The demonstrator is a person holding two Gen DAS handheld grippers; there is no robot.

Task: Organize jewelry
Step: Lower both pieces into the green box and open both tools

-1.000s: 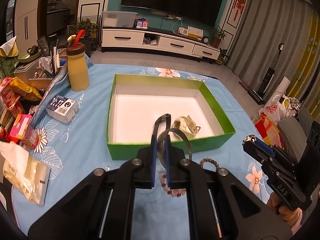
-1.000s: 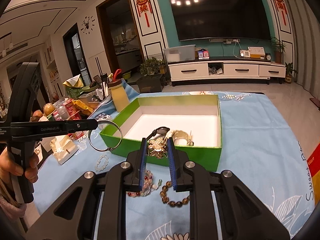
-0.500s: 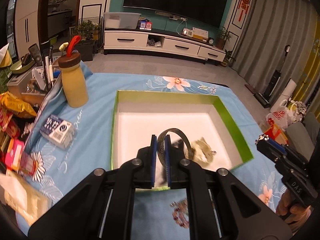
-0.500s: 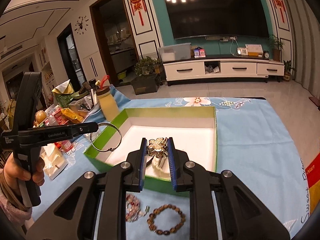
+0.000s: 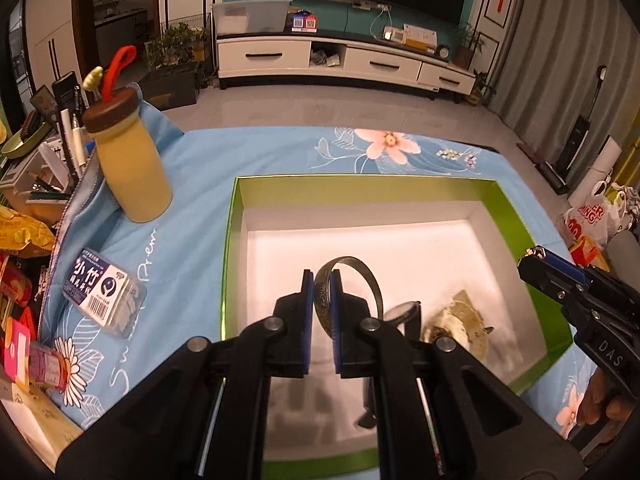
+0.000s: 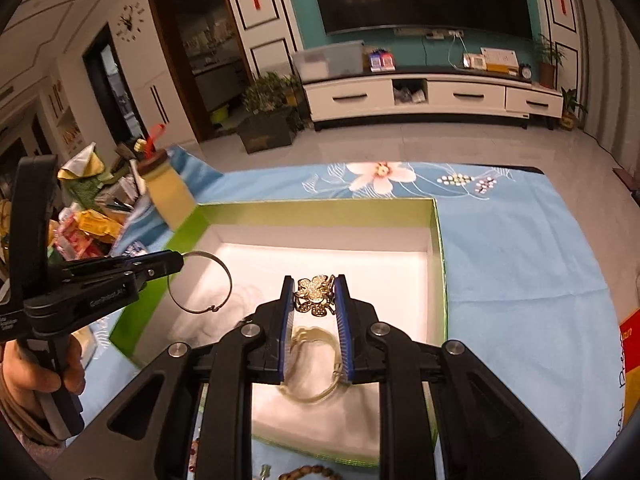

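Note:
A green box with a white floor sits on the blue flowered tablecloth. My left gripper is shut on a thin metal bangle and holds it over the box; the bangle also shows in the right wrist view. My right gripper is shut on a gold flower brooch above the box. On the box floor lie a watch and a gold bracelet; the bracelet also shows in the right wrist view.
A yellow bottle with a brown lid stands left of the box. A small clear box, snack packets and a pen holder crowd the left edge. Beaded bracelets lie on the cloth before the box.
Both grippers have moved forward over the box with their jewelry still held. The bangle and the brooch now hang above the white floor.

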